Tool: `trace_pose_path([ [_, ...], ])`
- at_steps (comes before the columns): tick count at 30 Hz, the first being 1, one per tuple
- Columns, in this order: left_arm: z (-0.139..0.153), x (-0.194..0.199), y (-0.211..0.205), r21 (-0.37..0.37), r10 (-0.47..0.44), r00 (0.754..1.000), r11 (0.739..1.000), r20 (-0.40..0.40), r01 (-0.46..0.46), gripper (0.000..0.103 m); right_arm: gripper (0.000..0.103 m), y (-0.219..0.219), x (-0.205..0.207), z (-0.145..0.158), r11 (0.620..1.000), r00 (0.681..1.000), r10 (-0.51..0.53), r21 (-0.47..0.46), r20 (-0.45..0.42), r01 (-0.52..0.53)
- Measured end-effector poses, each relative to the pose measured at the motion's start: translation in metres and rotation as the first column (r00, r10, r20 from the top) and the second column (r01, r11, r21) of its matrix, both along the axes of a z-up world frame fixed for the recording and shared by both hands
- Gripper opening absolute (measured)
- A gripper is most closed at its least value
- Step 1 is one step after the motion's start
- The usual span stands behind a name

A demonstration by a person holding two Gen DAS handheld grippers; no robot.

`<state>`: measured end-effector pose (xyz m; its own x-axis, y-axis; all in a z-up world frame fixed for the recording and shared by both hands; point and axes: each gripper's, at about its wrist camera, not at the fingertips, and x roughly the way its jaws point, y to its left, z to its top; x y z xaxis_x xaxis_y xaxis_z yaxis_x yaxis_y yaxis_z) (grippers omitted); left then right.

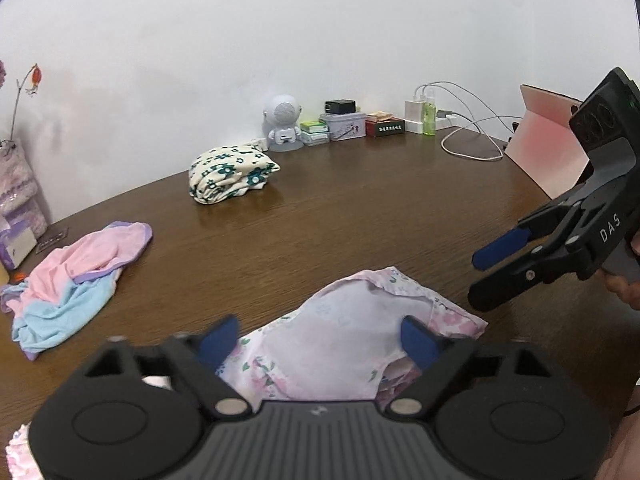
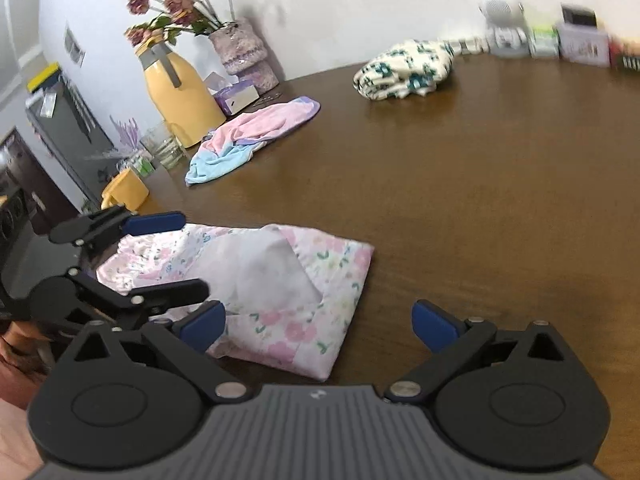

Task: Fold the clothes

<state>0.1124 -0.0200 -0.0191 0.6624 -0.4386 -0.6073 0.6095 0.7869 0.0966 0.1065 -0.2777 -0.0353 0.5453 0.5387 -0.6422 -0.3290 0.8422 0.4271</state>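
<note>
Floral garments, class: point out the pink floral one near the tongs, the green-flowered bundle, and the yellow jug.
Pink floral garment (image 2: 296, 320): right wrist view, front patterned panel.
Green-flowered bundle (image 1: 228, 174): left wrist view, top fold.
Yellow jug (image 2: 182, 96): right wrist view, body.

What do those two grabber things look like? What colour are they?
Both grippers are black plastic with blue pads on the fingertips. The left gripper has round black discs, silver pins and a ribbed grey body. The right gripper looks the same from the side, with white letters "DAS" and a small green light on top.
</note>
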Motion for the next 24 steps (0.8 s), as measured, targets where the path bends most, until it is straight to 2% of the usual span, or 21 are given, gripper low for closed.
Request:
trace_pose_path([
  [2, -0.008, 0.007, -0.003, 0.028, -0.006, 0.999, 1.000, -0.038, 0.007, 0.010, 0.077, -0.002, 0.000, -0.004, 1.000, 1.000, -0.009, 0.027, -0.026, 0.009],
  [5, -0.020, 0.009, -0.006, 0.077, -0.016, 0.999, 0.997, -0.049, 0.020, 0.009, 0.060, -0.004, 0.004, -0.013, 0.997, 0.997, -0.030, 0.063, -0.069, 0.035],
  [10, -0.026, 0.008, 0.001, 0.090, -0.024, 0.999, 0.996, -0.042, 0.028, 0.009, 0.045, -0.013, 0.009, -0.022, 0.989, 0.991, -0.067, 0.125, -0.115, 0.081],
  [14, -0.027, 0.009, 0.006, 0.069, -0.022, 0.998, 0.997, -0.051, 0.026, 0.009, 0.019, -0.018, 0.015, -0.033, 0.974, 0.983, -0.082, 0.195, -0.166, 0.114],
  [21, -0.027, 0.009, 0.009, 0.050, -0.023, 0.998, 0.998, -0.055, 0.026, 0.010, 0.015, -0.023, 0.017, -0.046, 0.946, 0.971, -0.111, 0.278, -0.210, 0.168],
  [24, -0.026, 0.008, 0.008, 0.045, -0.020, 0.998, 0.999, -0.054, 0.023, 0.010, 0.007, -0.023, 0.019, -0.048, 0.941, 0.967, -0.122, 0.285, -0.223, 0.184],
])
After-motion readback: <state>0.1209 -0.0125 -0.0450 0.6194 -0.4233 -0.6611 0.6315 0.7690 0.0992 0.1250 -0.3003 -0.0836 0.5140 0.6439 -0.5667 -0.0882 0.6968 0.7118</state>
